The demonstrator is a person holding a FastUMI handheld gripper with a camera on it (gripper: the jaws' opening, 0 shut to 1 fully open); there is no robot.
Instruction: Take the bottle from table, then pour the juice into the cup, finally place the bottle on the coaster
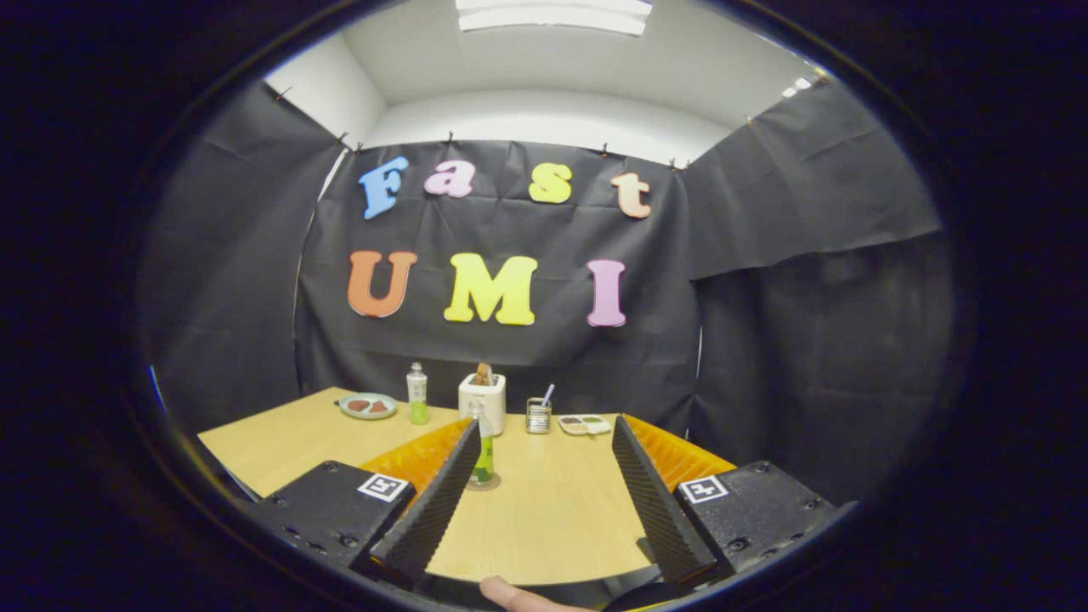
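Holding the gripper [544, 425] level over the wooden table [544, 518], I note its fingers are spread wide and pinch nothing. A juice bottle [483, 450] with green liquid in its lower part stands upright just beyond the left finger's tip, partly hidden by it. A small round disc [483, 483] shows under its base. I judge this may be the coaster, but cannot confirm it.

A second bottle with green liquid [416, 393] stands farther back beside a plate [367, 406]. A white cup-like vessel [483, 399] is directly behind the near bottle, with a small jar [537, 416] and a shallow tray [584, 424] to its right.

Assessment: an open gripper near a standing bottle fits either closing in for the pickup or letting go after set-down. In both cases the left finger is the risk, so I would keep the fingers wide and travel straight along their line to avoid clipping the bottle.

Writing: square coded markers [382, 487] sit on both finger mounts. The bottle labels are too small to read.
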